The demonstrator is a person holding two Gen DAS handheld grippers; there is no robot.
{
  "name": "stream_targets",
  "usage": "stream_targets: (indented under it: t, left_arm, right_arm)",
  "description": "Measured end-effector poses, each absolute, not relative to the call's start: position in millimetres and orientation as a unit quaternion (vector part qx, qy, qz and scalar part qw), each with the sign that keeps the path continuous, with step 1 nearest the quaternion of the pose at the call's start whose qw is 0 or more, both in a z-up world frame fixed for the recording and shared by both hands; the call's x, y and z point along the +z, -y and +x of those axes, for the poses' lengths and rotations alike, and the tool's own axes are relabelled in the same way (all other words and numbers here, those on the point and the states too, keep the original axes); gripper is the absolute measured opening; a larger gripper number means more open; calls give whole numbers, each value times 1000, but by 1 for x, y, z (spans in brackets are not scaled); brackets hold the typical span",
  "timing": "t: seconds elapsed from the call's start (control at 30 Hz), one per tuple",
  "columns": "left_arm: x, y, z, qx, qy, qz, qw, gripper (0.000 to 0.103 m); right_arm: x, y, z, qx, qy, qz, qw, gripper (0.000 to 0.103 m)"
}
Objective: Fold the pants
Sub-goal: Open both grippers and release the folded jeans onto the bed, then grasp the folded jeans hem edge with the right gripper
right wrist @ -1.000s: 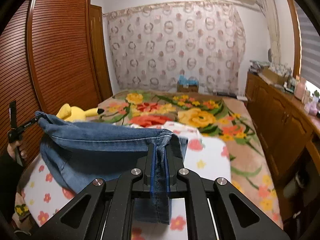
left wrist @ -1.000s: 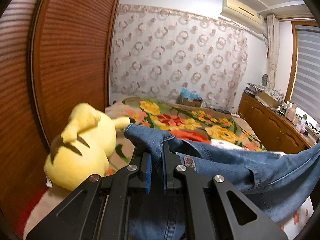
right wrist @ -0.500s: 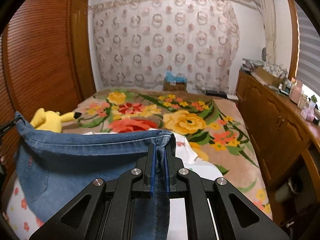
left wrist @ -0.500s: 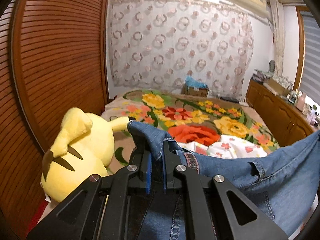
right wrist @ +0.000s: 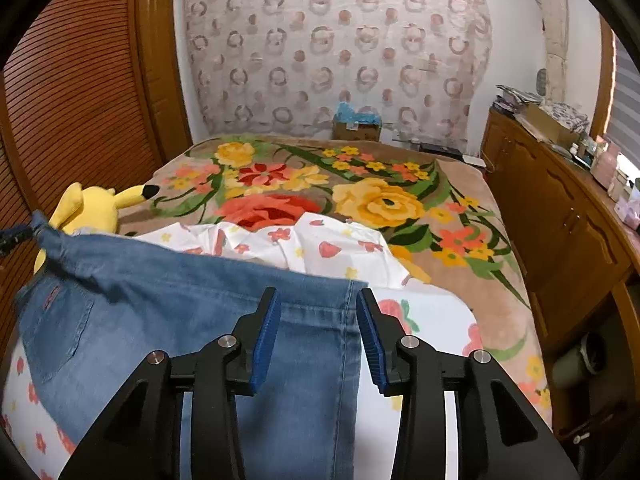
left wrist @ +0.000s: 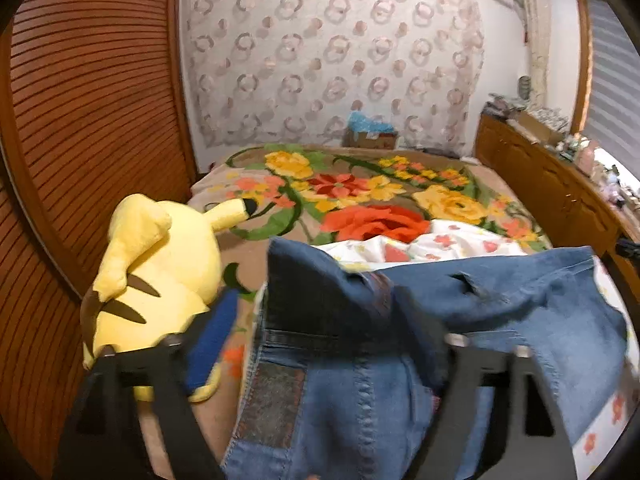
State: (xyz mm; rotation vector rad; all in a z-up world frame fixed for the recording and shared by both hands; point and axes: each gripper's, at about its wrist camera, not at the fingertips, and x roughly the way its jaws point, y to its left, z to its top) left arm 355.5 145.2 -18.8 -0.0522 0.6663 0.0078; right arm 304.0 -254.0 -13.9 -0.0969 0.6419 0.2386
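Blue jeans (right wrist: pixel 192 304) lie spread across the near part of the bed, over a white flowered sheet (right wrist: pixel 304 244). My right gripper (right wrist: pixel 317 295) hangs just above their right edge. Its jaws are opening; the denim edge lies between the blue pads (right wrist: pixel 266 336), which do not press on it. In the left wrist view the waistband end of the jeans (left wrist: pixel 332 304) sits between the spread, blurred fingers of my left gripper (left wrist: pixel 316 320). These jaws are opening too. Denim drapes over and hides the right finger, while the left pad (left wrist: pixel 212 336) stands free.
A yellow plush toy (left wrist: pixel 160 276) lies at the left, against the louvred wooden doors (left wrist: pixel 88 120). A flowered blanket (right wrist: pixel 360 196) covers the far half of the bed. A low wooden cabinet (right wrist: pixel 560 216) with clutter on top runs along the right. A cardboard box (right wrist: pixel 356 128) stands beyond the bed.
Both grippers were shut on the jeans' upper edge and held it up. Now both sets of jaws stand apart, and the jeans have sunk onto the bed as the grippers came lower.
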Motion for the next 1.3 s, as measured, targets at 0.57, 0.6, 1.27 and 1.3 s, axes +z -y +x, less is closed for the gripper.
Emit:
stream_targets:
  t: [0.57, 0.6, 1.27, 1.3]
  left_arm:
    - [-38, -88, 277, -61, -327, -18, 943, 82]
    - [-45, -86, 270, -63, -327, -23, 943, 82]
    - [-83, -74, 244, -69, -367, -13, 928, 82]
    - [-83, -73, 245, -71, -368, -13, 927, 82]
  right_arm:
    - [2, 296, 253, 145, -354, -38, 923, 41]
    - [-3, 296, 252, 143, -361, -34, 921, 41]
    - [-49, 302, 266, 116, -434, 11, 893, 48]
    - [-50, 302, 266, 114, -436, 11, 893, 48]
